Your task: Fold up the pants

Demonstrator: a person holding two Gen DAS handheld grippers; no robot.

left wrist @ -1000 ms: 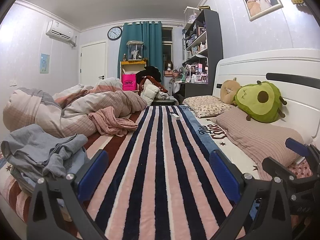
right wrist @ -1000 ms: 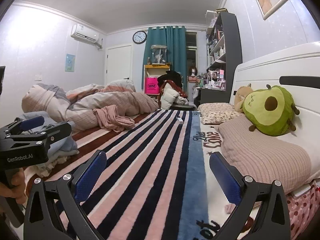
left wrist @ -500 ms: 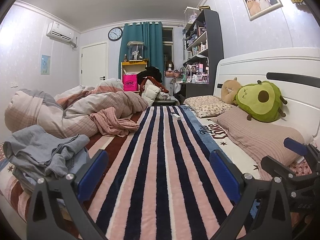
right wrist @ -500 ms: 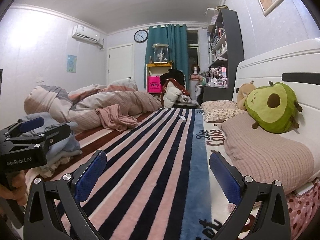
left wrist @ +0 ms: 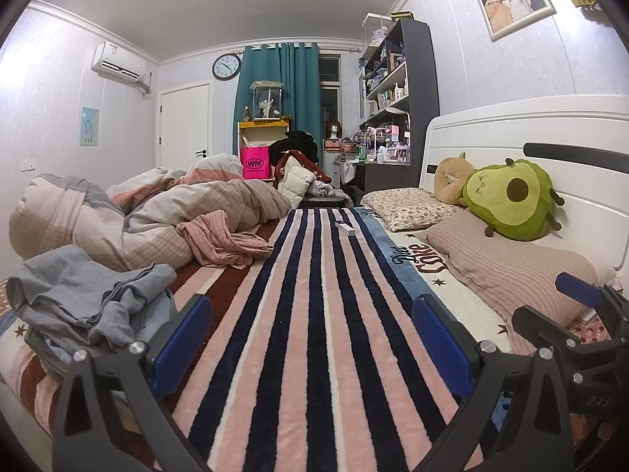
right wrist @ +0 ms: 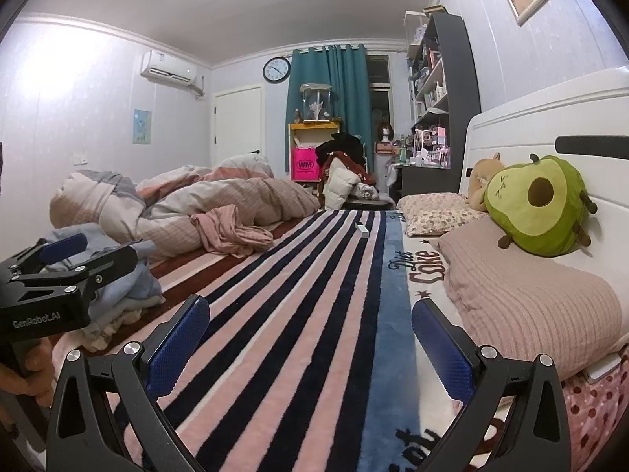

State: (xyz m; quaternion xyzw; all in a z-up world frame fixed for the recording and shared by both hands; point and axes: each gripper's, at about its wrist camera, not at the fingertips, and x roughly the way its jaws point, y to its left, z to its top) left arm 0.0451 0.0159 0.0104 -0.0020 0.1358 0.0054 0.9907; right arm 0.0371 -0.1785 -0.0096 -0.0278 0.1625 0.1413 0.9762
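Both grippers, left gripper (left wrist: 310,338) and right gripper (right wrist: 310,338), hovering wide apart, holding nothing, over fuzzy striped blanket (left wrist: 314,314); crumpled grey-blue pants (left wrist: 90,299) lying in soft heap at blanket's left edge

The fluffy bed blanket (left wrist: 314,334) has navy, pink and white stripes. The crumpled cotton pants (left wrist: 90,299) are grey-blue. The plush avocado toy (left wrist: 507,200) is green, the long window curtain (left wrist: 291,90) teal, the small paper bag (left wrist: 255,163) bright pink.
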